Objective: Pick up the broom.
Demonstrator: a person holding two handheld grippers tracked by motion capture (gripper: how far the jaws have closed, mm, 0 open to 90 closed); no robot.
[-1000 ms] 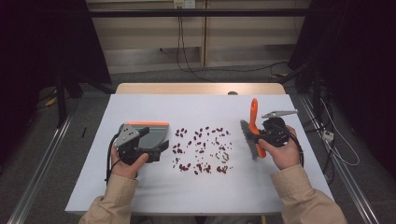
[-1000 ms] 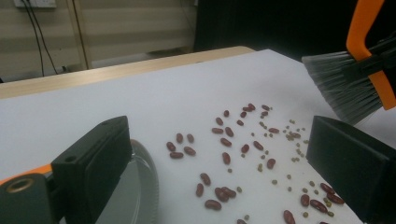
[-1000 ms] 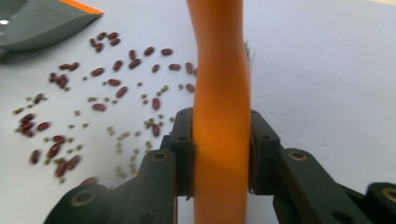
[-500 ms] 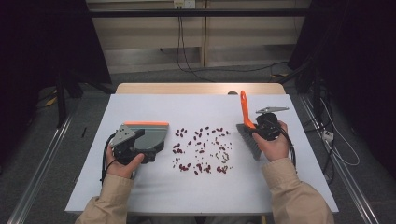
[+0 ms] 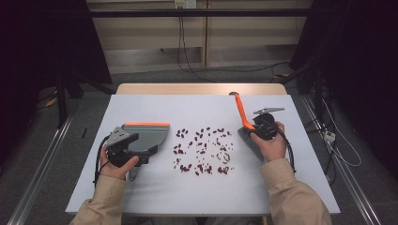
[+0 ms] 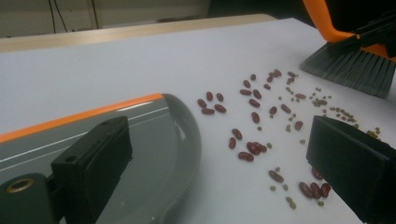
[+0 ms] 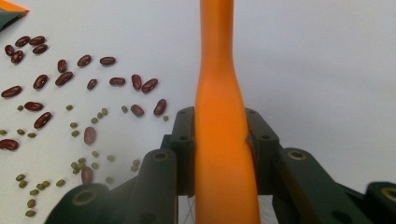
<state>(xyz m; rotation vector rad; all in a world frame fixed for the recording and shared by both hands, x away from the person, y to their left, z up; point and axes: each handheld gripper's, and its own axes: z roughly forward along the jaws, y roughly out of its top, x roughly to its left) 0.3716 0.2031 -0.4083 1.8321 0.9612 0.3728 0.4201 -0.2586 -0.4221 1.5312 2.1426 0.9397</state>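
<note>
Two tools are held over the white worktop (image 5: 155,197). An orange-handled brush (image 5: 241,115) is clenched in the right tongs (image 7: 219,140), bristles beside the scattered beans (image 5: 202,151). The grey dustpan (image 5: 148,136) sits by the left tongs (image 6: 219,158); any grip there cannot be made out, its handle being hidden.

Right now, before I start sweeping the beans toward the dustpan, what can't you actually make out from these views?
- Brush bristles: in the high view, the right gripper and hand hide them.
- Dustpan handle and the left gripper's hold on it: cut off in the left gripper view, covered by the hand from above.
- Small green beans: too small to count.
</note>
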